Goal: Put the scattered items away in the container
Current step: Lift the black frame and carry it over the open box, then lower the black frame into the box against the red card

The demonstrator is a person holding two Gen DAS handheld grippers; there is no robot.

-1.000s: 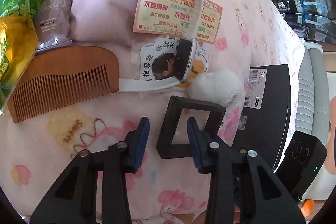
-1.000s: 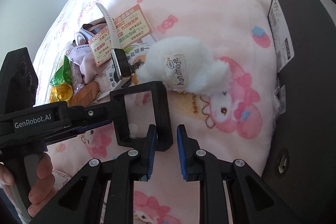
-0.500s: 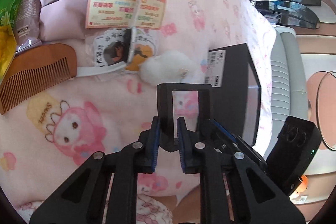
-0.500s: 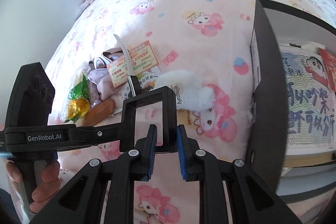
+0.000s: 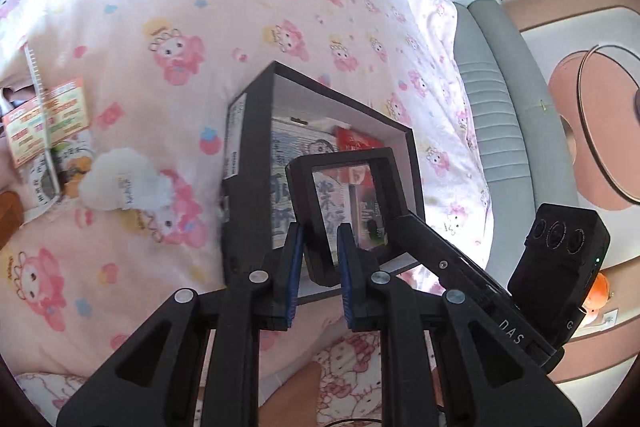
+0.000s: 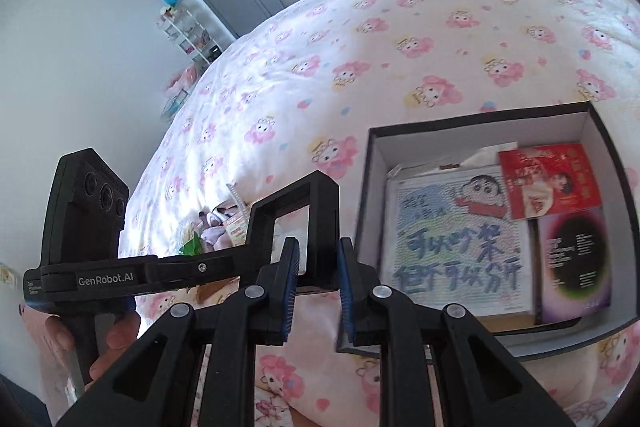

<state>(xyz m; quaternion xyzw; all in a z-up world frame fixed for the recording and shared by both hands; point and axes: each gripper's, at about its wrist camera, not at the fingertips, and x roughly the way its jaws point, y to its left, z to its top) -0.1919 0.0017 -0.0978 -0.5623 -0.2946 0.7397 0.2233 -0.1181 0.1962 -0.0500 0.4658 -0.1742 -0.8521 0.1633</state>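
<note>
Both tools were held level above the bed point(image 6: 280, 75), beside the black box point(image 6: 370, 187). Left tool point(image 5: 318, 247) clamped the near edge of the black frame point(image 5: 340, 163); right tool point(image 6: 316, 267) clamped its other side. Frame was aloft at the box's left wall.

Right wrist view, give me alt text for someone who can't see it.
Both grippers hold a black square frame above a pink cartoon-print bedspread: the right gripper grips one side, the left gripper another. Beside it, an open black box holds a cartoon card and other cards.
</note>
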